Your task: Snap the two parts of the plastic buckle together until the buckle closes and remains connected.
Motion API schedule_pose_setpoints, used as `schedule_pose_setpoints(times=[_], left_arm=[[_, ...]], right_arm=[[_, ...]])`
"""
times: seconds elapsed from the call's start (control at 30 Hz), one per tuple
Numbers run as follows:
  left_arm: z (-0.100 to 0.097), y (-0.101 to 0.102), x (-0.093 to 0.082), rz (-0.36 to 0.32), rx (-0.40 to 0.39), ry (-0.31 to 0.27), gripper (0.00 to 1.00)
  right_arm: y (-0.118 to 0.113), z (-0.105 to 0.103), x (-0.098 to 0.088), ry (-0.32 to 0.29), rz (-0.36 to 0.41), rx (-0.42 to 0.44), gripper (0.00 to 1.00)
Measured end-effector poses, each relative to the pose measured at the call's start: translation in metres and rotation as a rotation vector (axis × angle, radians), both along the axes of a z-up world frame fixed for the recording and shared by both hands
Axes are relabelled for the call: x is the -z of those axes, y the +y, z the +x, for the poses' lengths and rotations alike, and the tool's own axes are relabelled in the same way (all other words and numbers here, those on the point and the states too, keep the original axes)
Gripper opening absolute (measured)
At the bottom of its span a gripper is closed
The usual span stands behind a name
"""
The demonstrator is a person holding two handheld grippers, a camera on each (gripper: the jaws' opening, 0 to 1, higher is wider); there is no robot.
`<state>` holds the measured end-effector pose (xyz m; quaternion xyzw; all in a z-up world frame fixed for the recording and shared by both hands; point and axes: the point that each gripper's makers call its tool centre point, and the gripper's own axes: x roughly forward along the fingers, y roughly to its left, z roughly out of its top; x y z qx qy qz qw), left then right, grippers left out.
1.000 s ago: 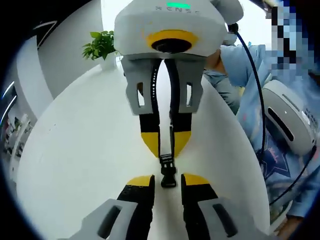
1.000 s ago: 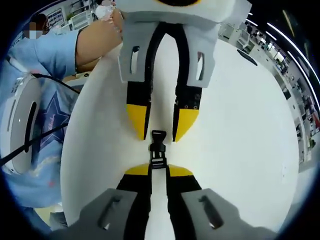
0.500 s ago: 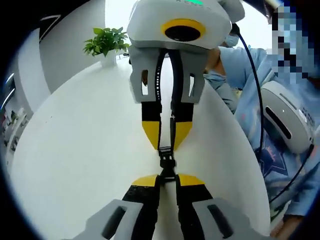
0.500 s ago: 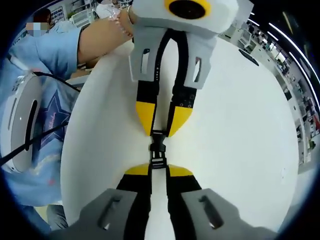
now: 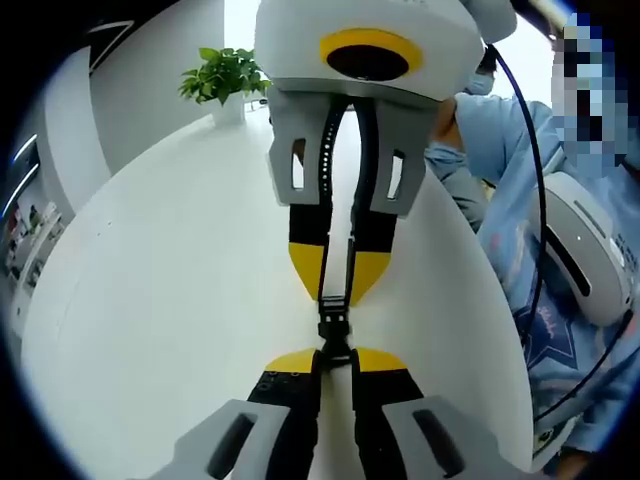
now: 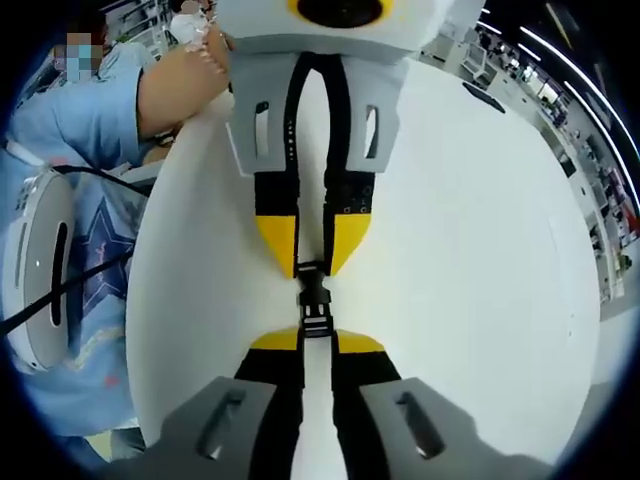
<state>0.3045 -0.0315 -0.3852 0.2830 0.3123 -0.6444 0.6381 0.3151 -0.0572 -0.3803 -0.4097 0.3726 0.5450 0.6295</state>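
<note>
Looking along your left hand-held gripper (image 5: 335, 358), you see its yellow-tipped jaws rising from 6 o'clock and clenched on one end of the black plastic buckle (image 5: 335, 333), which sits at the centre of the left gripper view just above the white desk (image 5: 170, 300). Your right hand-held gripper (image 5: 337, 285) comes down from 12 o'clock, its jaws pinched on a black strap and the far end of the buckle, so the two tools face each other tip to tip. The buckle's halves sit in one line between them, touching; whether they are latched you cannot tell. A potted plant (image 5: 226, 78) stands on the desk at 11 o'clock, and your blue sleeve (image 5: 500, 150) lies at 2 o'clock. In the right gripper view, your right hand-held gripper (image 6: 303, 342) rises from 6 o'clock, jaws shut on the near half of the buckle (image 6: 311, 300), which lies at the centre over the desk (image 6: 470, 300). Your left hand-held gripper (image 6: 310, 245) reaches in from 12 o'clock, gripping the other half. Your forearm (image 6: 170, 85) shows at 10 o'clock.
</note>
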Motion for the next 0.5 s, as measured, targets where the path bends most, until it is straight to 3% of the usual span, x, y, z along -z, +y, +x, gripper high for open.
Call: schedule_pose_setpoints(times=[0.5], left_arm=[[-0.0048, -0.0020, -0.0004, 0.000, 0.043, 0.022, 0.07]], right_arm=[[0.0010, -0.0058, 0.0030, -0.032, -0.072, -0.171, 0.06]])
